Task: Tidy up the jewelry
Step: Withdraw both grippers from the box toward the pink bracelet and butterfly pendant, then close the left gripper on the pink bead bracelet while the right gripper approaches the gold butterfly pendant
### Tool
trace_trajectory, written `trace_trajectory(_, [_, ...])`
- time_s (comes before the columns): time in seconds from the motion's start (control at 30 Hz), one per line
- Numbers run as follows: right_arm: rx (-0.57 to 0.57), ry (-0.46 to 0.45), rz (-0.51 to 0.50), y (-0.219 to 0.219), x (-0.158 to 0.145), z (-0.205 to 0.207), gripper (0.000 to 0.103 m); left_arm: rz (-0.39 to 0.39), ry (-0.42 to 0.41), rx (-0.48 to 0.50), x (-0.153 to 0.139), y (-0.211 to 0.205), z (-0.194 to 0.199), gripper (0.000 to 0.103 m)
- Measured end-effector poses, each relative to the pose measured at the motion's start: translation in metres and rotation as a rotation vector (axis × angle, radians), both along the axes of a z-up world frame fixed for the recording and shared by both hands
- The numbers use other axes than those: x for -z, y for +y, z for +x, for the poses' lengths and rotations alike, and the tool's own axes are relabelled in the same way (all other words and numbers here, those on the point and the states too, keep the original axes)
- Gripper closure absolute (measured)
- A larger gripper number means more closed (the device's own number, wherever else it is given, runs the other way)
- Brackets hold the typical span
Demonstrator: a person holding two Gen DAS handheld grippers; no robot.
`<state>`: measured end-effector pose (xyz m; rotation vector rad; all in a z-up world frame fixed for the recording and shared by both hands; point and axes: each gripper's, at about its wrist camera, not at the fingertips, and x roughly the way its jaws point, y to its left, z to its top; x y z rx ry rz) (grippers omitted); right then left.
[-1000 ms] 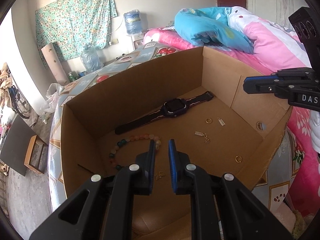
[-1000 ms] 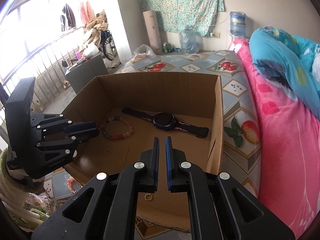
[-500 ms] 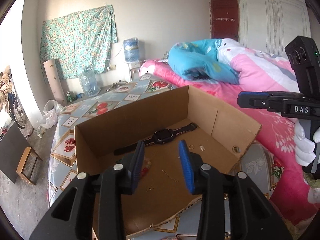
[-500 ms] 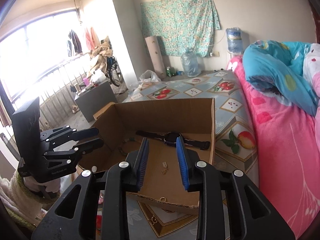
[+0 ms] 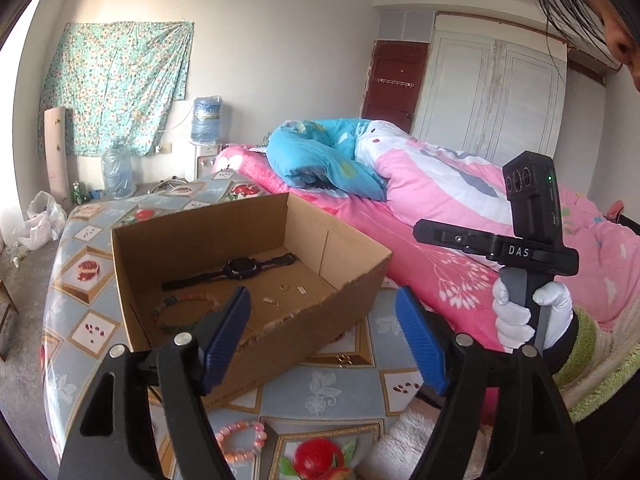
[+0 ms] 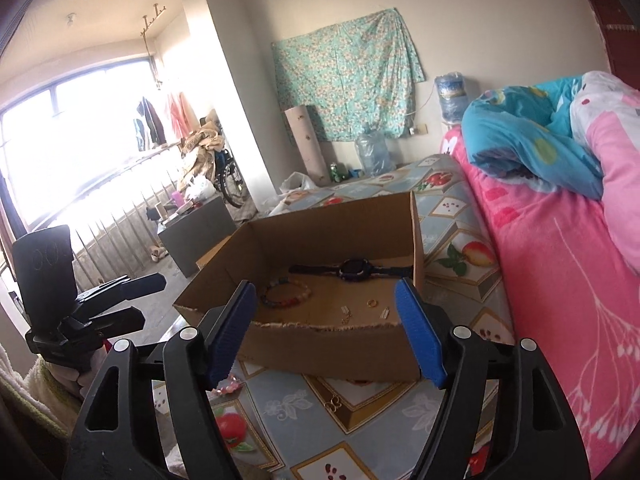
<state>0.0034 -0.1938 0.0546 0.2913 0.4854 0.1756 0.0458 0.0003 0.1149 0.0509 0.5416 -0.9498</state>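
My left gripper and my right gripper both stand spread wide with nothing between the pads; their jaws have just been opening, and both hang in front of the cardboard box, short of its torn near edge.

Nearest me, outside the box on the table, lies a pink bead bracelet. It looks light and floppy, beads on a string, so I judge it best pinched across one stretch of beads and lifted slowly, since the rest will dangle. Just in front of the box's near wall sits a small gold piece, thin and probably slippery; it wants a low pinch with the tips flat against the cloth.

Inside the box, close behind the torn edge, are tiny earrings and a gold ring: almost weightless, hard, easy to flick away. To their left lies a multicoloured bead bracelet, limp like the pink one. Against the box's far wall stretches a black watch, the heaviest item; its case is stiff while the strap bends, so I would grip across the case.
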Motion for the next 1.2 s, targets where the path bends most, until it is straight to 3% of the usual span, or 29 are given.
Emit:
trace_trajectory(0.13, [-0.016, 0.087, 0.006, 0.014, 0.024, -0.007, 0.026, 0.04, 0.07, -0.016, 0.022, 0.014, -0.015, 0.027])
trace_trajectory(0.3, [-0.03, 0.227, 0.063, 0.035, 0.066, -0.008, 0.025, 0.144, 0.138, -0.112, 0.065, 0.015, -0.021, 0.027])
trace_trajectory(0.5, [0.071, 0.392, -0.157, 0.064, 0.097, -0.002, 0.025, 0.287, 0.136, -0.216, 0.107, 0.001, -0.016, 0.028])
trace_trajectory(0.6, [0.061, 0.404, -0.195, 0.07, 0.101, 0.001, 0.025, 0.355, 0.098, -0.236, 0.118, -0.008, -0.012, 0.037])
trace_trajectory(0.87, [0.092, 0.433, -0.241, 0.071, 0.109, 0.011, 0.025, 0.437, 0.084, -0.231, 0.134, -0.018, -0.001, 0.065])
trace_trajectory(0.93, [0.09, 0.444, -0.256, 0.074, 0.113, 0.015, 0.025, 0.45, 0.103, -0.233, 0.138, -0.018, 0.002, 0.074])
trace_trajectory(1.2, [0.082, 0.464, -0.295, 0.078, 0.125, 0.019, 0.025, 0.449, 0.127, -0.256, 0.142, -0.011, 0.003, 0.09])
